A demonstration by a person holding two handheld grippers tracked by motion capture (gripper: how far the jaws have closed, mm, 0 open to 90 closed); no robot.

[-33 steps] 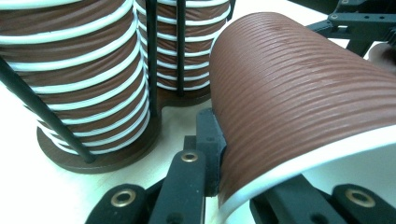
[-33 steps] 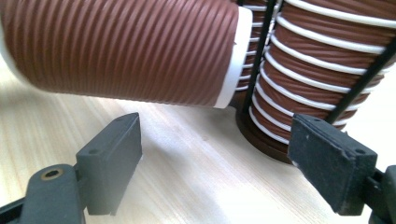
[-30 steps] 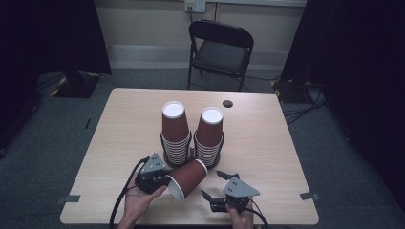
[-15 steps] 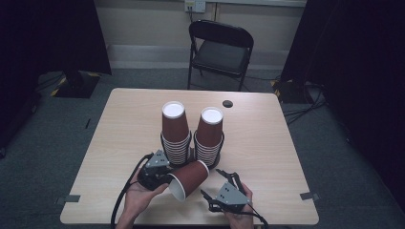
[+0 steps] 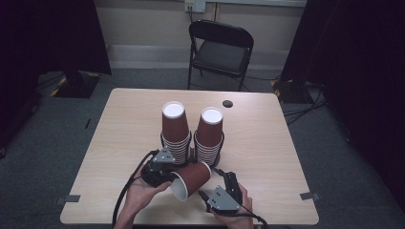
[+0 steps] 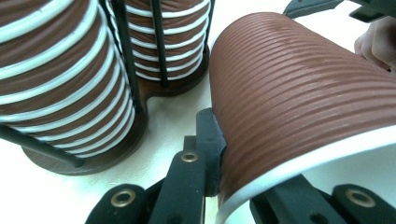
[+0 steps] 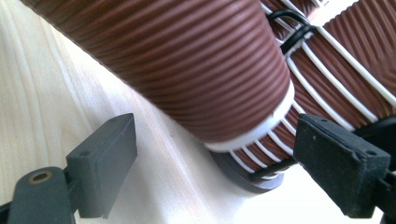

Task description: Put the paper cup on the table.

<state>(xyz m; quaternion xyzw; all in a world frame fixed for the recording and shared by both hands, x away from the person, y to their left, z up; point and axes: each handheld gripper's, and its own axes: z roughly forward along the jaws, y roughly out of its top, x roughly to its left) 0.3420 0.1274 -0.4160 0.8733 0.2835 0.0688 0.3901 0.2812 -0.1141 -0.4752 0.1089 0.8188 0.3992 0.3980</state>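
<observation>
A brown ribbed paper cup (image 5: 191, 179) lies on its side above the table, white rim toward me. My left gripper (image 5: 173, 177) is shut on the cup's rim (image 6: 299, 158), one jaw outside the wall and one inside. My right gripper (image 5: 223, 175) sits at the cup's (image 7: 187, 60) narrow base end. Its jaws have just been opening, and its fingers (image 7: 105, 163) now stand wide apart below the cup without touching it. Two stacks of like cups (image 5: 174, 129) (image 5: 210, 133) stand in a dark wire holder (image 7: 243, 177) just behind.
The stacks stand mid-table on the pale wooden table (image 5: 267, 143), close to both grippers. A small dark round disc (image 5: 228, 103) lies near the far edge. A black folding chair (image 5: 222, 47) stands beyond the table. Cables trail from both grippers toward me.
The right gripper has shifted slightly left toward the cup's base end and turned a little. The left gripper and the cup have stayed in place.
</observation>
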